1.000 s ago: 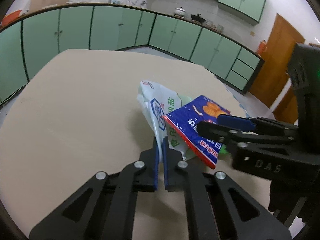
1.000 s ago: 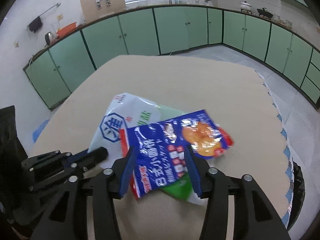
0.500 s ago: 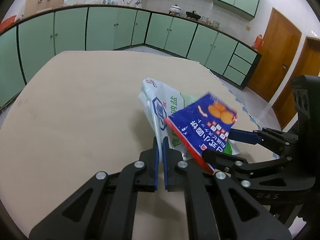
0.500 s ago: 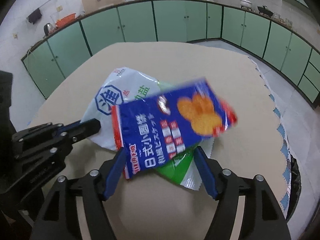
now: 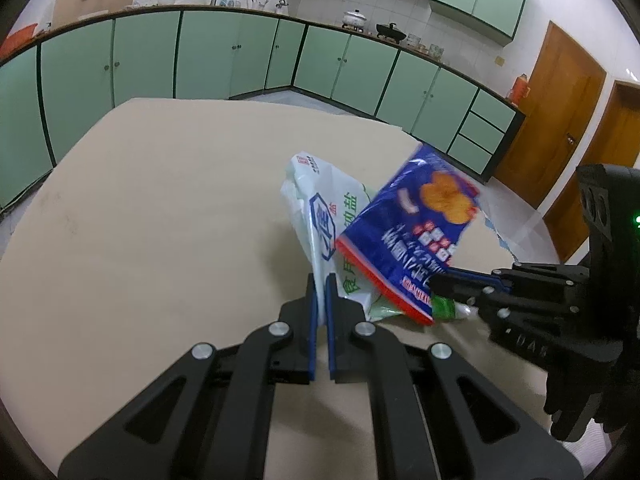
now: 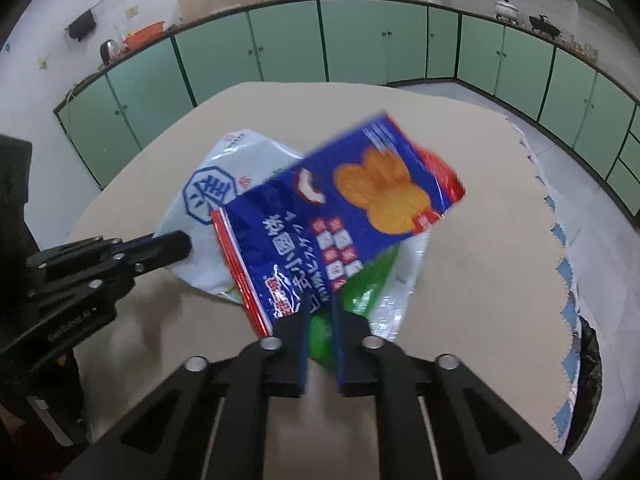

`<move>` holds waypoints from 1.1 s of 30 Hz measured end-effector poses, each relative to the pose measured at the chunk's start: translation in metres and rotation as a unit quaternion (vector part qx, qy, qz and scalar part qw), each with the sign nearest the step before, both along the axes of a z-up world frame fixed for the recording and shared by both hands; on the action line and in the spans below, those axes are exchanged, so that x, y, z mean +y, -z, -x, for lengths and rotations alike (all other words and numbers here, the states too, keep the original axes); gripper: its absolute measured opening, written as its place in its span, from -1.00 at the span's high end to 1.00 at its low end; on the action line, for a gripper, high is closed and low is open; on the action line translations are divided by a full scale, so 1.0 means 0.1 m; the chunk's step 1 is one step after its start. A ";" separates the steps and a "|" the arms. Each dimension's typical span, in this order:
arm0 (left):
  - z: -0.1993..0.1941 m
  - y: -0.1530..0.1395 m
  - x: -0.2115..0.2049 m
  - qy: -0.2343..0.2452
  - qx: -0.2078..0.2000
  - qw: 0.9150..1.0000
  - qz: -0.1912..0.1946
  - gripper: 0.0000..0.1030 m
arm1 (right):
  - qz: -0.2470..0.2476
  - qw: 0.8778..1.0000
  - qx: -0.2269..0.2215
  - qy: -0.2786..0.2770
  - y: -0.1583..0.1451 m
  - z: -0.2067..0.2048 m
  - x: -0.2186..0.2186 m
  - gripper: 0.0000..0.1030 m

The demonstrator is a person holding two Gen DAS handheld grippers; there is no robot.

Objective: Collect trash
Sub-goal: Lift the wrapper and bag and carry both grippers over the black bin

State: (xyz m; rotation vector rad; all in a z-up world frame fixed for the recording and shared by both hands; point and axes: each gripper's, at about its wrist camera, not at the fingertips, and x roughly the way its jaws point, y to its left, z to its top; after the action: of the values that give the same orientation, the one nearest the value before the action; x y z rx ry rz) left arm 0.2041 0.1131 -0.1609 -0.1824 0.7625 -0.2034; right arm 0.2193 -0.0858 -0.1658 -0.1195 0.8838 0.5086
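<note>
My left gripper (image 5: 320, 280) is shut on the edge of a white salt bag (image 5: 324, 216) with blue and green print, held just above the beige table (image 5: 160, 208). My right gripper (image 6: 320, 300) is shut on a blue snack packet (image 6: 340, 208) with an orange biscuit picture, lifted and tilted over the white bag (image 6: 216, 184). A green and silver wrapper (image 6: 376, 292) sits under the packet by the right fingers. In the left wrist view the blue packet (image 5: 416, 232) and the right gripper (image 5: 448, 280) are at the right.
The table's right edge (image 6: 560, 264) is ragged, with a dark bin rim (image 6: 592, 360) just below it. Green kitchen cabinets (image 5: 240, 52) line the walls, and wooden doors (image 5: 560, 112) stand at the right.
My right gripper has closed from wide open onto the blue packet and raised it, tilting it up. My left gripper has stayed shut on the white bag.
</note>
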 end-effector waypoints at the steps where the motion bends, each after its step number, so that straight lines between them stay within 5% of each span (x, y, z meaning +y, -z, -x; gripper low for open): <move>1: 0.01 -0.02 0.01 -0.002 -0.003 1.000 -0.002 0.96 | 0.000 1.000 -0.003 0.005 -0.01 -0.01 -0.04 0.97; 15: 0.09 -0.28 0.11 -0.033 -0.035 0.999 -0.004 0.96 | -0.036 0.998 -0.033 0.039 -0.39 -0.04 -0.41 1.00; 33: 0.08 -0.77 -0.53 0.001 -0.101 0.995 -0.010 0.96 | -0.042 0.993 -0.070 0.089 -0.65 0.17 -1.00 1.00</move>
State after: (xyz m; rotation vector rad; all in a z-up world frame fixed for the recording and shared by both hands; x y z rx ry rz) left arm 0.1960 0.0600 -0.0841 -0.1393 0.5640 -0.2132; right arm 0.2022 -0.1857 -0.1007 0.0013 0.7267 0.3659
